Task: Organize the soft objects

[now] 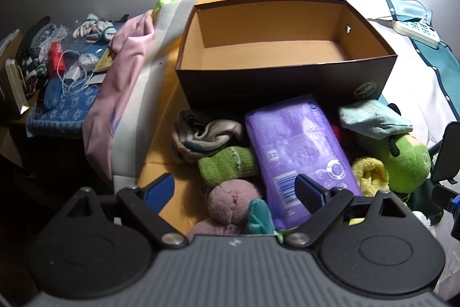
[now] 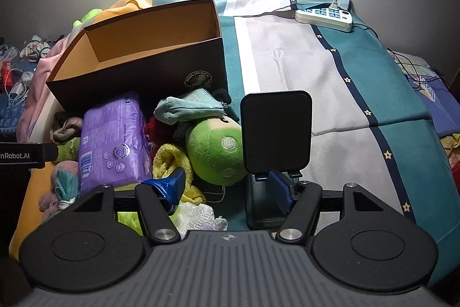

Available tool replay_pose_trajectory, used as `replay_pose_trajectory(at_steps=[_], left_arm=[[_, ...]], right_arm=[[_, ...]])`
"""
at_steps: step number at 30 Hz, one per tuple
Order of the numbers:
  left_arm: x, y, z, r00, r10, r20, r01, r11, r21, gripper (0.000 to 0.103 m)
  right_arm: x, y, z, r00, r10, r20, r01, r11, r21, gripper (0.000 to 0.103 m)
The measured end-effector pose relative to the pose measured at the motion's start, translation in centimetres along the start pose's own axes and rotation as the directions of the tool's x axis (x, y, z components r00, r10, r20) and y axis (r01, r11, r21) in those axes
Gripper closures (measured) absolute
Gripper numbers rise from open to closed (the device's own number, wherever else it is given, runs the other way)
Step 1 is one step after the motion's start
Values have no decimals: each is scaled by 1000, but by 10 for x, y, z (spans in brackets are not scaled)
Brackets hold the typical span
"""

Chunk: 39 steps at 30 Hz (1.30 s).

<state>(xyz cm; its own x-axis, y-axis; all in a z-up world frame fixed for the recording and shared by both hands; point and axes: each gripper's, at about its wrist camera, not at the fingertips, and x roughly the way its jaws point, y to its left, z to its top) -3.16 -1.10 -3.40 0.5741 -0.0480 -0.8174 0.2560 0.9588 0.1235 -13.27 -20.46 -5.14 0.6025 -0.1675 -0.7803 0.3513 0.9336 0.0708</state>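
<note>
Box (image 2: 161,76) logo reads "MULINSEN". Purple pack (image 1: 299,154) just ahead of left gripper (image 1: 234,190), jaws apart; right gripper (image 2: 227,186) likewise, empty.

A lived-in home bedroom is indicated. Ahead of the right gripper, a bed is covered by a teal-and-white star-trimmed sheet (image 2: 330,71), with a white power strip (image 2: 324,16) lying beyond. Left of the left gripper, a blue patterned towel (image 1: 61,105) strewn with cables is seen.
</note>
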Motion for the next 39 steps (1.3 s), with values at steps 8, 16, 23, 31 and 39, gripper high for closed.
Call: replay_pose_trajectory(at_steps=[8,16,23,31,39], left_arm=[[2,-10,3,1000,-6,4,6,1000,18,12],[6,-5,3,1000,3,1,-3,1000,-1,12],[13,2,2,1000,14,-11,-14,1000,-18,12],[17,7,1,1000,25,-19,-25,999,-27,12],[16,5,3,1000,24,-14,-24,1000,-18,12]], right_arm=[[0,-4,-1,1000,8,-5,-8,1000,11,54],[2,6,1,997,76,-12,-76,997,-3,55],[2,23,1,992,125,-23,-126,990,-55,55],[4,21,4,995,100,-8,-100,994,-48,55],[4,20,6,996,84,-3,-84,996,-40,56]])
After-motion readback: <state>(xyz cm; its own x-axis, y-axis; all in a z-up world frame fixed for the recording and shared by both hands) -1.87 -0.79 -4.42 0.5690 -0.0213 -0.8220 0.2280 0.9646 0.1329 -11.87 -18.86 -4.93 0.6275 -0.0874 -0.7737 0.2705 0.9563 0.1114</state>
